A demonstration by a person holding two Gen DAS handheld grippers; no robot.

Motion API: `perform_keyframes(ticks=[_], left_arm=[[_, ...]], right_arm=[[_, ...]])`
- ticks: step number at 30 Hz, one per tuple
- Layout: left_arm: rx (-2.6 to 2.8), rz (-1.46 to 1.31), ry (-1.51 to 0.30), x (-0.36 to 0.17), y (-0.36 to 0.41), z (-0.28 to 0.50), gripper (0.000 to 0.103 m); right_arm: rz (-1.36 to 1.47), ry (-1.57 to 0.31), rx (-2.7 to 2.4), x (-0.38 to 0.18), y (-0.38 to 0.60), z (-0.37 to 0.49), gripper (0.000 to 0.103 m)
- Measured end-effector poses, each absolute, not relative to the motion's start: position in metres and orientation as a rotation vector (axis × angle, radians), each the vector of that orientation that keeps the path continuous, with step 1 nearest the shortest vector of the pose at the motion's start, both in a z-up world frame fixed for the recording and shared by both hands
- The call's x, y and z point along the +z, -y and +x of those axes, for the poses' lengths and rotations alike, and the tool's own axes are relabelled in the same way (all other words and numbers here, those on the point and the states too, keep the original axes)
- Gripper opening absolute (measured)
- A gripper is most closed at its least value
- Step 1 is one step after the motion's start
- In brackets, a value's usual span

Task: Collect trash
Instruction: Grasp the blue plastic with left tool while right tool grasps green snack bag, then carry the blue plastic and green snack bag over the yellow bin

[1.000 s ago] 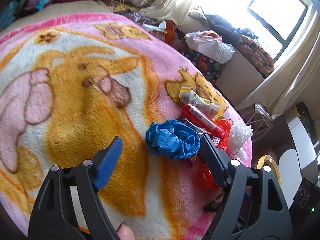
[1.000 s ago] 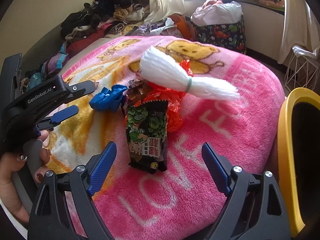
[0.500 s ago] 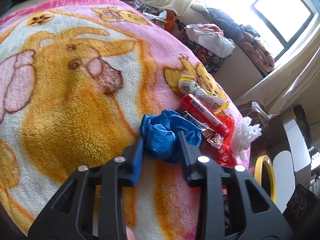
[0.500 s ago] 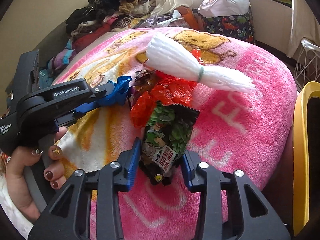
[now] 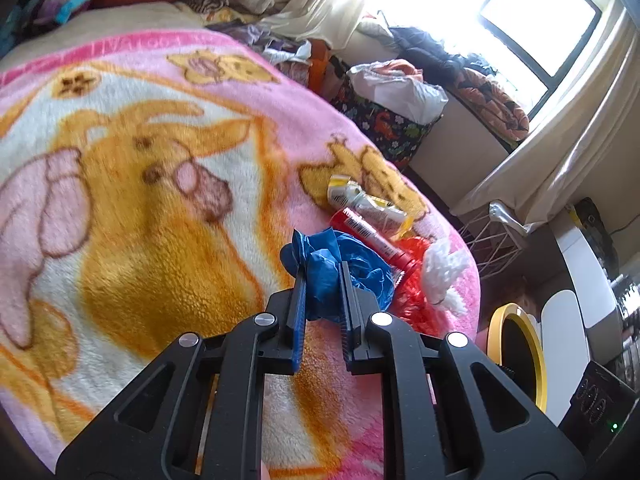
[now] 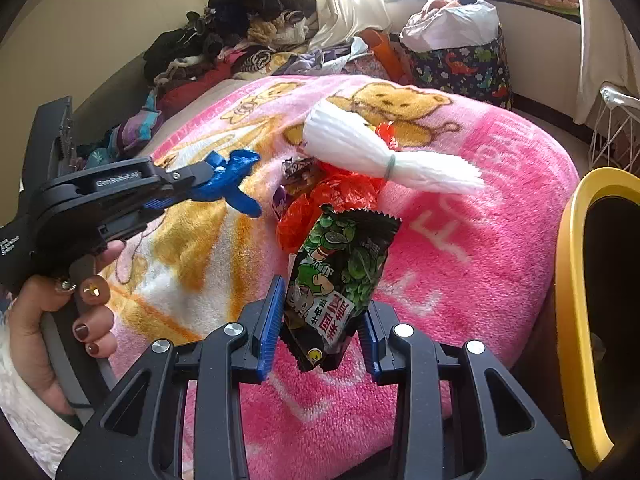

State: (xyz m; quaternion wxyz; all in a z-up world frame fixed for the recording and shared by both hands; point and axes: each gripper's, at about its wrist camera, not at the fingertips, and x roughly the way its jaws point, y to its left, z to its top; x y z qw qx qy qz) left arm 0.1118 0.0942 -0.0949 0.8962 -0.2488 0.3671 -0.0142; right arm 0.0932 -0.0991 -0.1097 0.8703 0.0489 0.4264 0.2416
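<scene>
Item 1: blue plastic bag (image 5: pixel 344 264), pinched between the closed fingers of the left gripper (image 5: pixel 323 276), raised off the bed blanket (image 5: pixel 160 208).
Item 2: green snack wrapper (image 6: pixel 340 276), clamped by the right gripper (image 6: pixel 320 312), likely bound for the yellow-rimmed bin (image 6: pixel 568 320) beside the bed.

You're working in strong daylight from the window (image 5: pixel 532 28) at one o'clock; its pane is blown out to white and the glare washes over the curtain (image 5: pixel 336 4) beside it. The blanket (image 5: pixel 120 184) looks slightly soft with blur. Both fisheye views bend hard at the edges, with dark vignetted corners.
</scene>
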Motion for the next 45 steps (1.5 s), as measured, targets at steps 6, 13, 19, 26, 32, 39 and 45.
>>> perform_keyframes(ticks=[6,13,19,26,32,39,45], left_arm=[[-0.046,-0.500,-0.727,-0.076,-0.088,0.104,0.009],[-0.090,-0.475,-0.701,-0.059,-0.071,0.099,0.009],[-0.129,-0.455,-0.686,-0.049,-0.055,0.096,0.009],[-0.171,-0.432,-0.676,-0.040,-0.035,0.094,0.009],[-0.203,-0.412,-0.672,-0.034,-0.020,0.093,0.009],[-0.239,-0.390,-0.668,-0.029,-0.003,0.092,0.009],[-0.267,-0.374,-0.668,-0.026,0.008,0.090,0.009]], right_arm=[[0.107,-0.855,0.504,-0.096,0.103,0.087,0.033],[0.121,-0.814,0.496,-0.081,0.111,0.083,0.033],[0.140,-0.788,0.476,-0.073,0.125,0.080,0.033],[0.166,-0.760,0.448,-0.063,0.142,0.076,0.033],[0.185,-0.738,0.420,-0.056,0.159,0.076,0.033],[0.209,-0.720,0.387,-0.050,0.176,0.076,0.033],[0.228,-0.703,0.357,-0.047,0.189,0.076,0.033]])
